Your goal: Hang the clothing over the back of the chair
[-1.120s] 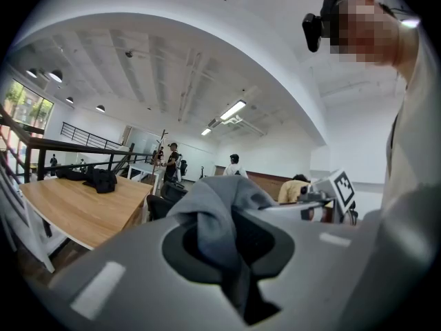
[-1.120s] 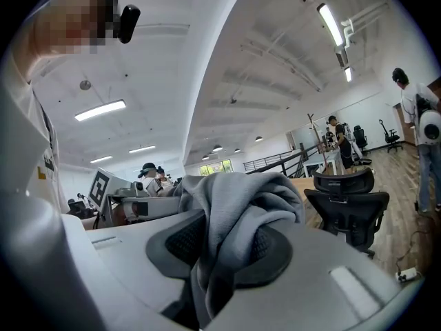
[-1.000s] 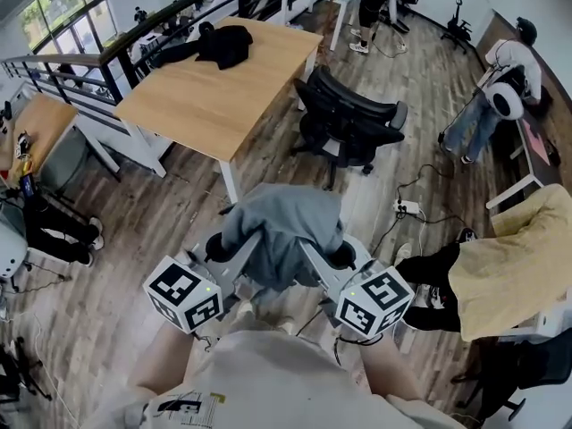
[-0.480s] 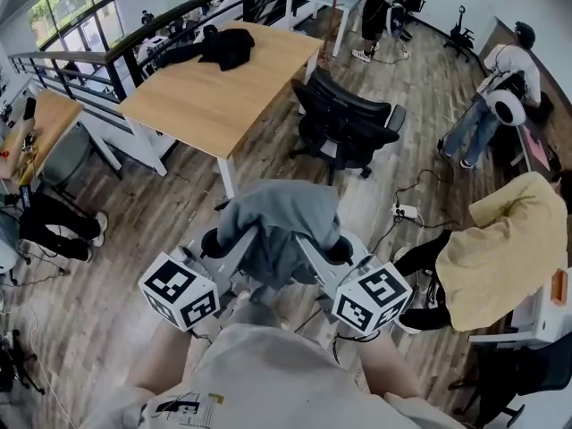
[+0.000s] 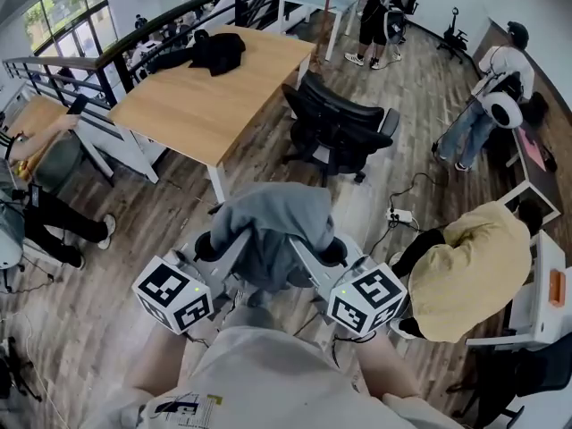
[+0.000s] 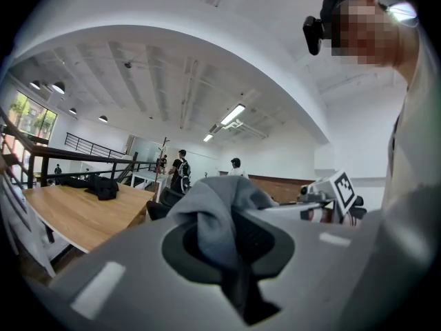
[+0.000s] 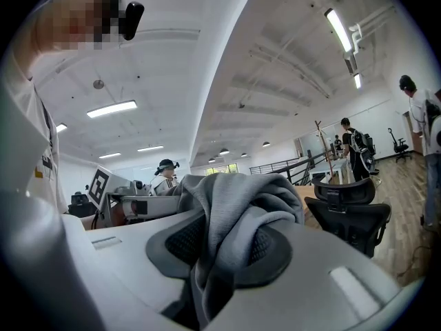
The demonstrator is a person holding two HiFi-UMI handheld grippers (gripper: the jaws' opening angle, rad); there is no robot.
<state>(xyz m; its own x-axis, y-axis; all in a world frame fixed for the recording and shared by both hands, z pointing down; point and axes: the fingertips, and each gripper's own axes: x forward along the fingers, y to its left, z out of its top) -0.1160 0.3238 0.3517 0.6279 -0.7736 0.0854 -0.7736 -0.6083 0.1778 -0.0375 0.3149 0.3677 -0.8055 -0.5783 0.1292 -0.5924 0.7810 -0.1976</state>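
Right now both tongs are clenched on one grey garment [image 5: 273, 226], which hangs in front of the person's chest, above the wooden floor [image 5: 116, 311]; the left tongs [image 5: 207, 244] pinch a fold at the garment's left side, pads pressed onto the cloth with a strip of it running down between them; the right tongs [image 5: 332, 253] grip a thicker bunch at its right side, the fabric bulging over the pads; between the two the garment rises in a soft hump and sags below; the black chair [image 5: 338, 125] stands beyond it, well apart from the cloth; further off a wooden table [image 5: 201, 96] carries some black clothing [image 5: 213, 50] near its far end; a person in a yellow top [image 5: 465, 271] bends over at the right.
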